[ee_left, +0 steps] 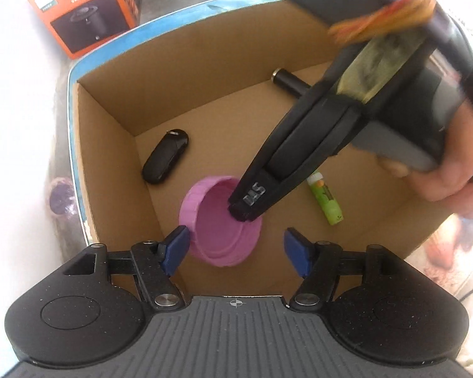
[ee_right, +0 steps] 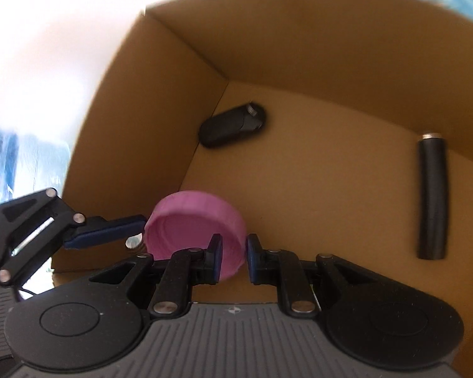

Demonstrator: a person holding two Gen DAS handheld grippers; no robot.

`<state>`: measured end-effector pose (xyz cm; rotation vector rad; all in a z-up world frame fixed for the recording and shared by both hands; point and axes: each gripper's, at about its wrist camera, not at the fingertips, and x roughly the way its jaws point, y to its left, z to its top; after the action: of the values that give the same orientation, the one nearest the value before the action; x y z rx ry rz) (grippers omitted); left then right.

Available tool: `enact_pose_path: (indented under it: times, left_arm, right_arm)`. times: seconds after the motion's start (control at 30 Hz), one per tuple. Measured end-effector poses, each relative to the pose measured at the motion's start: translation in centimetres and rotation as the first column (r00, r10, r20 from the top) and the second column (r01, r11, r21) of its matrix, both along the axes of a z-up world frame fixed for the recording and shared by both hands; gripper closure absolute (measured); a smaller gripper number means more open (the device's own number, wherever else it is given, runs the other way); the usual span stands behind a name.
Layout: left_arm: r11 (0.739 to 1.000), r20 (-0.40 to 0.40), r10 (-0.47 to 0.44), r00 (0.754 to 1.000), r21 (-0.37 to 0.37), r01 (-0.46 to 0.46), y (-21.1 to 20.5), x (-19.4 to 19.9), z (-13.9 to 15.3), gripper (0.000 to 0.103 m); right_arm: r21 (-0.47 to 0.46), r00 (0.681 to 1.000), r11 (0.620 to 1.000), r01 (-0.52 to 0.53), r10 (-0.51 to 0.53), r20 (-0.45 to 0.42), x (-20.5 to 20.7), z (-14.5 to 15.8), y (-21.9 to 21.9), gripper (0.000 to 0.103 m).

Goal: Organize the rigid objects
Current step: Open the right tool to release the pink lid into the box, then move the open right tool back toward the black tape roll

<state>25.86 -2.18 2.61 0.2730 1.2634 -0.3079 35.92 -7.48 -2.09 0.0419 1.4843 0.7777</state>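
Note:
A pink round lid (ee_left: pixel 217 230) (ee_right: pixel 186 230), hollow side up, is low inside the cardboard box (ee_left: pixel 205 63) (ee_right: pixel 299 63) near its left wall. My right gripper (ee_left: pixel 244 212) (ee_right: pixel 235 258) is shut on the lid's rim, one pad inside the wall and one outside. My left gripper (ee_left: pixel 236 249) stands open around the lid's near side. Its left pad is next to the lid's edge and its right pad is well apart from it. In the right wrist view one blue finger (ee_right: pixel 110 231) of the left gripper reaches the lid from the left.
On the box floor lie a black key fob (ee_left: pixel 165 157) (ee_right: pixel 233 126), a black cylinder (ee_left: pixel 288 83) (ee_right: pixel 432 195) and a green tube (ee_left: pixel 326 201). An orange carton (ee_left: pixel 88 9) stands outside, behind the box. A hand (ee_left: pixel 451 176) holds the right gripper.

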Motion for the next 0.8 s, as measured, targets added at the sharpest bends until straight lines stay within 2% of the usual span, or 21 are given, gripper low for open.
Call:
enact_pose_path:
  times: [0.13,0.27,0.47,0.57,0.7,0.8]
  left_arm:
    - [1.000,-0.004,0.013,1.000,-0.020,-0.013,0.2,0.2,0.5,0.035]
    - [0.996,-0.012,0.027,1.000,-0.088,-0.028,0.9,-0.3,1.6,0.034]
    - [0.986,0.034,0.051,0.998,-0.160,-0.045,1.5,-2.0,3.8,0.032]
    - [0.979,0.101,0.061,0.993,-0.198,-0.040,2.0,-3.9,5.6,0.031]
    - [0.963,0.209,0.084,0.974,-0.268,-0.025,3.0,-7.3,8.0,0.030]
    - [0.944,0.277,0.111,0.954,-0.329,-0.015,4.1,-10.0,9.1,0.025]
  right_arm:
    - [-0.003,0.999,1.000,-0.030,0.030,-0.023,0.0,-0.2,0.9,0.084]
    - [0.036,0.997,0.998,-0.043,0.045,-0.061,0.0,0.1,1.1,0.082]
    - [0.077,0.998,0.997,0.019,-0.015,-0.057,-0.5,2.0,-0.4,0.079]
    - [0.119,0.998,0.991,0.053,-0.050,-0.025,-1.5,4.3,-2.4,0.078]
    - [0.203,0.992,0.975,0.091,-0.106,0.064,-4.4,8.7,-5.3,0.076]
    - [0.255,0.976,0.961,0.107,-0.151,0.158,-8.0,11.8,-7.9,0.067]
